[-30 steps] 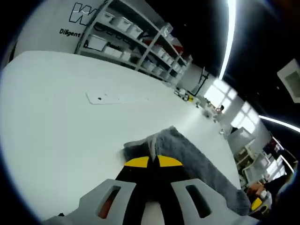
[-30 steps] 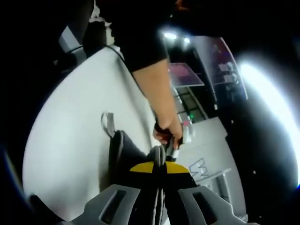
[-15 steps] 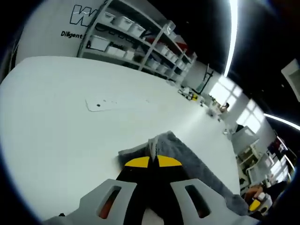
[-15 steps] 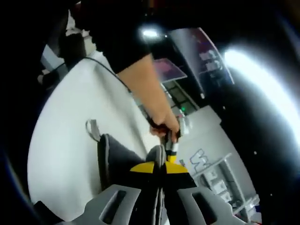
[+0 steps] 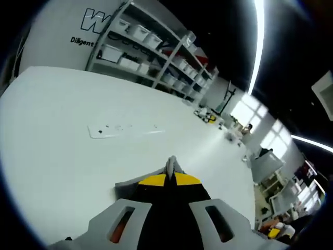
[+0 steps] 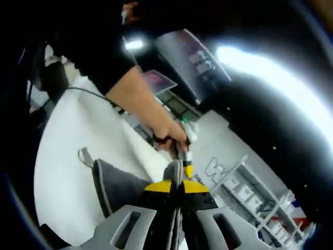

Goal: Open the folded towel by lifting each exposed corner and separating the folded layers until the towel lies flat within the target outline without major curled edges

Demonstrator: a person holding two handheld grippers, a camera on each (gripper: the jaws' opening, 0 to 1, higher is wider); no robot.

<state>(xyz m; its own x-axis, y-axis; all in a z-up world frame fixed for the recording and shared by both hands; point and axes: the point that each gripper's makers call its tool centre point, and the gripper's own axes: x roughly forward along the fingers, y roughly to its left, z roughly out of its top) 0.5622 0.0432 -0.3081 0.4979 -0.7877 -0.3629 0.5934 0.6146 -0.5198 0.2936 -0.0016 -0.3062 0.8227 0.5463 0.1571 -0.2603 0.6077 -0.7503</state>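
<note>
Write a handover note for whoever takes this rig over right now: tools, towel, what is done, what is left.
Left tool: shut on a towel edge, grey cloth pinched between its yellow tips.
Right tool: shut on another part of the towel, lifted off the table; the person's hand holds the left tool just beyond it.
Towel: grey, hanging from both grips over the white table, its loop near the table in the right gripper view.
Done: two edges gripped and raised.
Left: spread the layers apart and lay the towel flat, edges uncurled. I cannot make out a target outline.

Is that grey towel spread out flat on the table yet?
No. The grey towel hangs doubled over from the shut right gripper, and the left gripper pinches another edge of it above the white table.
</note>
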